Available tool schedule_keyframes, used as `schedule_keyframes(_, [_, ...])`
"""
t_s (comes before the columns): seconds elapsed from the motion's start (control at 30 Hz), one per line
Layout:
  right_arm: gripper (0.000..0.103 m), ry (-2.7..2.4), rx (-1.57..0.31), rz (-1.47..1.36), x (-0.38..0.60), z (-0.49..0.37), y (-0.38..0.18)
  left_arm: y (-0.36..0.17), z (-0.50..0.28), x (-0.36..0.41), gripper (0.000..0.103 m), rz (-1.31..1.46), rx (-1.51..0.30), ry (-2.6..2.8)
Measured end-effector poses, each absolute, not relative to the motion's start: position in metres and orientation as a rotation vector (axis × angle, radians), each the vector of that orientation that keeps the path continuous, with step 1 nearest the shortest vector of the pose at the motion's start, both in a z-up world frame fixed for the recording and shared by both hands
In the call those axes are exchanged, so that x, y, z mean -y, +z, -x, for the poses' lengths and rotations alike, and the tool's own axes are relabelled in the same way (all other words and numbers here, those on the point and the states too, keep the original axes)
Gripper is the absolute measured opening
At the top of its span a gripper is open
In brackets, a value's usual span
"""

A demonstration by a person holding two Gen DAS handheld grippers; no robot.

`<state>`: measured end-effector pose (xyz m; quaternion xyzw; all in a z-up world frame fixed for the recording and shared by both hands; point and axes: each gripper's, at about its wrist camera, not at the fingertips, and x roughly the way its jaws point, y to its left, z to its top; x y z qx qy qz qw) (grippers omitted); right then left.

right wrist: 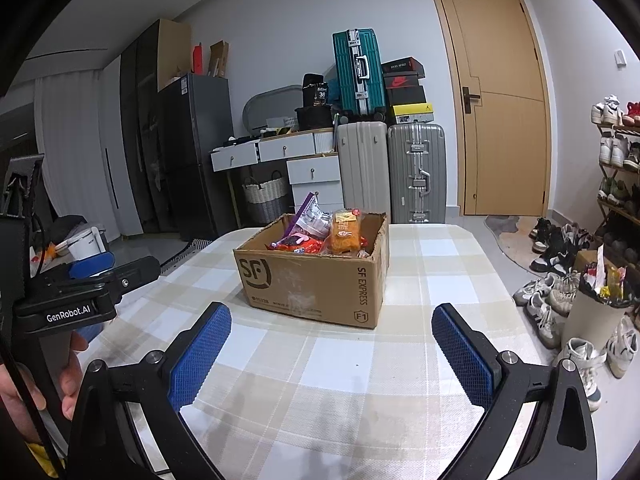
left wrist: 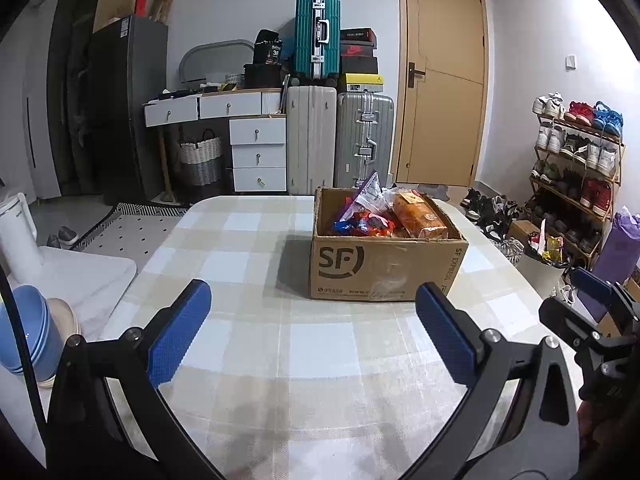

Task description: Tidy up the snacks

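Snack packets [left wrist: 372, 216] sit half hidden inside the cardboard box [right wrist: 312, 280] near the table's [left wrist: 280, 344] far edge, while the left gripper [left wrist: 312, 332] and right gripper [right wrist: 332, 356] hover with jaws spread, holding nothing.

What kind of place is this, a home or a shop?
Most likely a lived-in home, near its entrance. A shoe rack full of shoes stands beside the wooden door, suitcases are stacked against the wall, and a fridge stands nearby.

Lower snacks [left wrist: 362, 226] hidden behind cardboard box [left wrist: 384, 268] walls
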<state>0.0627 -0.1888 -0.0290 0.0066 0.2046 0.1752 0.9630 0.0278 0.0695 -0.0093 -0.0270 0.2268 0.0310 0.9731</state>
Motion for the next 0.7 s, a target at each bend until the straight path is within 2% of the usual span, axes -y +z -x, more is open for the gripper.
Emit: schedule_keyframes(0.7, [0.102,0.364,-0.416,-0.023,0.1901,-0.0601,-0.0266,-0.0104,-0.029,-0.0678,0.102,0.04,-0.463,0.061])
